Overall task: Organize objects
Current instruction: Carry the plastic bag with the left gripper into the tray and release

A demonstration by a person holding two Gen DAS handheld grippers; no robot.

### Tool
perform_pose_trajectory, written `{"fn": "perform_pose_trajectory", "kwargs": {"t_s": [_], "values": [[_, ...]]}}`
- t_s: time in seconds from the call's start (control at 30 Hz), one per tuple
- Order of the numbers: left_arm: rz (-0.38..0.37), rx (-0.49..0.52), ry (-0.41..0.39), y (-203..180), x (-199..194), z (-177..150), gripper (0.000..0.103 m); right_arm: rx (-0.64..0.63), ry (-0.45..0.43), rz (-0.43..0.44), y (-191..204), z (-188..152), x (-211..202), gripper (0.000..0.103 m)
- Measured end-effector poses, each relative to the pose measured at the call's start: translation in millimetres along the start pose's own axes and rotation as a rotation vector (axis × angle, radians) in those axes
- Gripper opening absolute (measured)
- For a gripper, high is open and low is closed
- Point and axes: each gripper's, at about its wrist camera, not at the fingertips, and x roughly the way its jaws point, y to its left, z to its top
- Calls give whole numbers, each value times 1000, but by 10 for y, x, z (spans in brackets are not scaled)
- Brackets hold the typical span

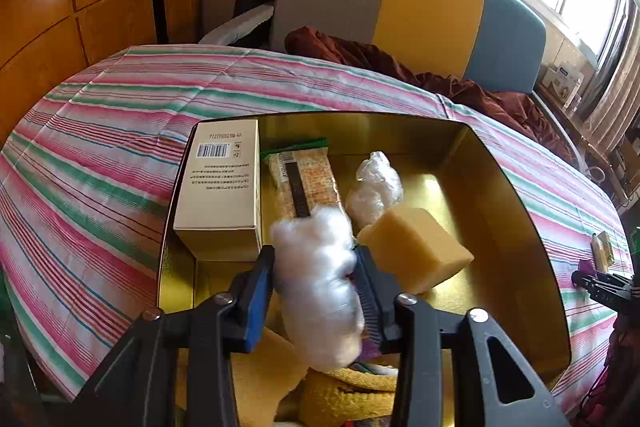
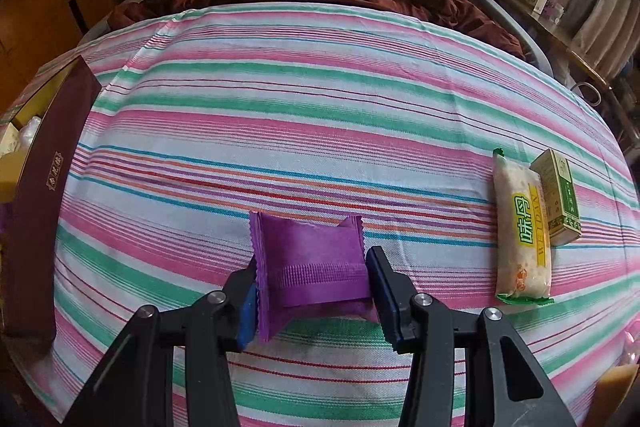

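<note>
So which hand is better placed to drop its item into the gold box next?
Left. The left gripper already hangs over the gold box with the white bundle, while the right gripper holds its purple packet over the bedspread.

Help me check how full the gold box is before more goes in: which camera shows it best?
The left wrist view: the gold box opens straight below the left gripper, showing its shiny floor and the things inside. The right wrist view catches only a dark red outer side at the left edge, with a sliver of the contents.
</note>
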Motion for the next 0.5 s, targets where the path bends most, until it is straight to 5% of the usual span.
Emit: {"fn": "perform_pose_trajectory", "kwargs": {"t_s": [0.17, 0.5], "values": [[11, -18, 10, 61, -21, -39, 45, -4, -1, -3, 10, -4, -4, 49], [20, 29, -123, -47, -524, -186, 45, -14, -7, -17, 38, -10, -26, 46]]}}
